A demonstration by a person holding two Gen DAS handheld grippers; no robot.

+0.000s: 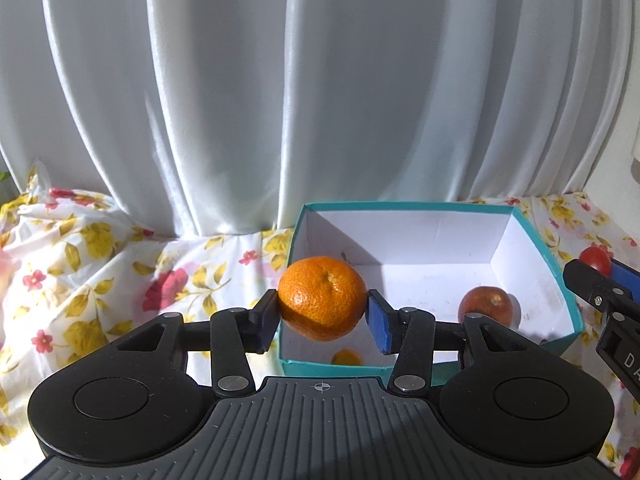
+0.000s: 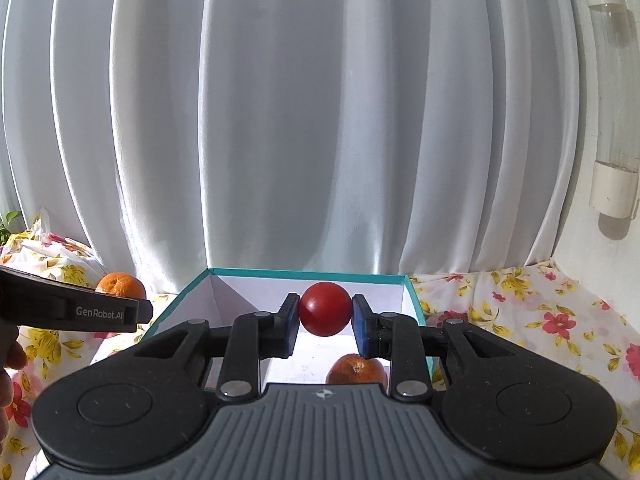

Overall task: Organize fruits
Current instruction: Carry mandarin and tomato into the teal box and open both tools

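My left gripper [image 1: 323, 316] is shut on an orange mandarin [image 1: 322, 298] and holds it above the near left corner of a teal box with white inside [image 1: 440, 236]. A darker orange fruit [image 1: 485, 303] lies inside the box at the right, and a small orange piece [image 1: 347, 358] shows near the front wall. My right gripper [image 2: 325, 318] is shut on a red tomato [image 2: 325, 309], held over the same box [image 2: 412, 300]. The dark orange fruit [image 2: 356, 369] lies below it. The left gripper's mandarin [image 2: 120, 285] shows at the left.
A floral cloth [image 1: 100, 264] covers the surface around the box. White curtains [image 1: 280, 100] hang close behind. The right gripper body [image 1: 612, 304] sits at the box's right edge. A white wall fixture [image 2: 614, 192] is at the far right.
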